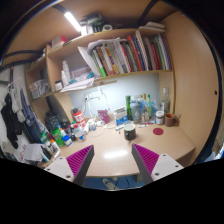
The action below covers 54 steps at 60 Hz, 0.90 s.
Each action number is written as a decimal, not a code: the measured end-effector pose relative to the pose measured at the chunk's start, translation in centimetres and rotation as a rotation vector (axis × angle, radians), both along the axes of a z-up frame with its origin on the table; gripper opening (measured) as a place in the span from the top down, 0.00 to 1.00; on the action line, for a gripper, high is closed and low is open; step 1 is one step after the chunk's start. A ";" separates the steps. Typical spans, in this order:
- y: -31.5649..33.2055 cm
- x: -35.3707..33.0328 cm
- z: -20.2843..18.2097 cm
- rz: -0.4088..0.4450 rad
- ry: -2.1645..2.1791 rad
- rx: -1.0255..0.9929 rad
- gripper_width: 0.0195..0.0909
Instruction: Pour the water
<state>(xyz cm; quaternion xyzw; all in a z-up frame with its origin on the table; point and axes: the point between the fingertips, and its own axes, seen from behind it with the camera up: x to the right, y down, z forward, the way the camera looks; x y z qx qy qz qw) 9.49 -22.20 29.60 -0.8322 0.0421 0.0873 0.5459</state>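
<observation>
Above the desk's [112, 152] near edge the gripper [113, 160] is held empty, fingers apart, bottles [140, 106] left standing along the back edge, well beyond reach.

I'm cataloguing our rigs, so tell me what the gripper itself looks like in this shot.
Only the two fingers of the gripper show. Each finger is dark and tapers toward its tip, and each bears a magenta pad on its inner face, with a fine dotted or gridded texture. No cables, markings, hand or sleeve are visible.
</observation>
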 end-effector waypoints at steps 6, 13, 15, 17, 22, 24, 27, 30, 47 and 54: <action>0.4 0.5 0.9 -0.019 -0.012 0.001 0.10; -0.3 0.4 1.9 -0.025 -0.033 0.014 0.10; -0.5 0.2 2.0 -0.027 -0.035 0.012 0.10; -0.7 0.0 2.0 -0.028 -0.034 0.008 0.10; -1.1 -0.9 1.6 -0.023 -0.024 0.008 0.10; -1.2 -1.2 1.3 -0.020 -0.023 0.005 0.10; -1.3 -1.7 0.6 -0.012 -0.031 0.006 0.10; -1.1 -1.9 -0.4 -0.011 -0.054 0.004 0.10; 6.6 -7.9 -9.1 0.042 -0.138 0.027 0.11; 12.3 -13.3 -13.3 0.089 -0.118 0.050 0.11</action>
